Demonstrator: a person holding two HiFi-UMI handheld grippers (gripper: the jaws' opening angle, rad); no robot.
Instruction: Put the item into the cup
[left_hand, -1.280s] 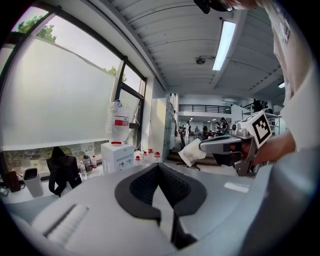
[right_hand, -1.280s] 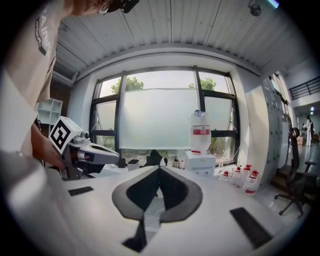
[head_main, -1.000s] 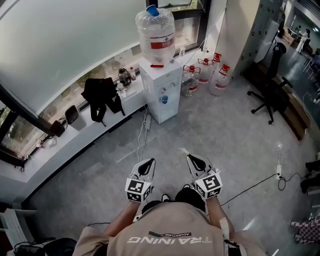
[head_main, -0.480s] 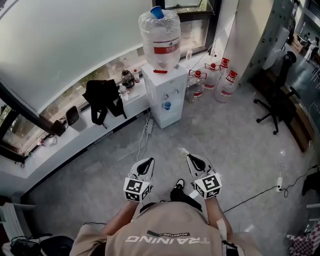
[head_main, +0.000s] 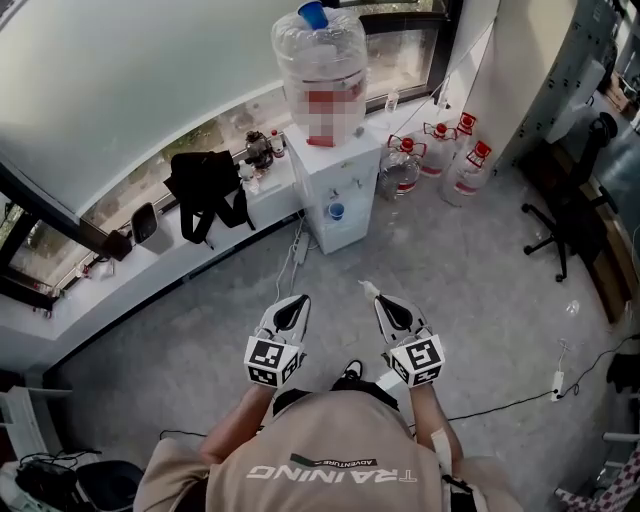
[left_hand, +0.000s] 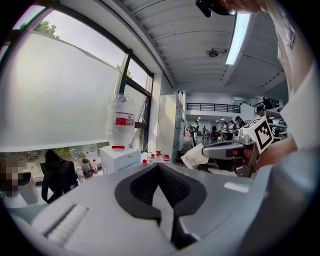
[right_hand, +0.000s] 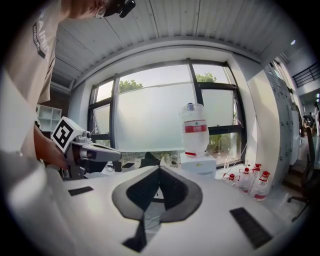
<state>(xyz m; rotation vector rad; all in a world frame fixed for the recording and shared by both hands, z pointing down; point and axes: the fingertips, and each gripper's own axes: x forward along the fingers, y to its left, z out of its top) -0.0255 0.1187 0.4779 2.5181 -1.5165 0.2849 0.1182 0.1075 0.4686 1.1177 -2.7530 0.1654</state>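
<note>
I am standing on a grey floor, facing a white water dispenser (head_main: 337, 190) with a big bottle (head_main: 320, 70) on top. My right gripper (head_main: 377, 297) is shut on a small white paper-like item (head_main: 367, 288). The left gripper view shows that item sticking out of the right gripper's tip (left_hand: 194, 156). In the right gripper view only a white sliver (right_hand: 157, 193) shows between the jaws. My left gripper (head_main: 300, 299) is held beside the right one, shut, with nothing in it. I cannot make out a cup for certain.
Spare water jugs (head_main: 440, 160) stand right of the dispenser. A black bag (head_main: 205, 185) lies on the window ledge to the left. An office chair (head_main: 570, 225) stands at the right, and a cable (head_main: 500, 405) runs across the floor.
The view has shifted forward, toward the water dispenser. Both grippers keep the same pose in front of the body, the right one still holding the white item.
</note>
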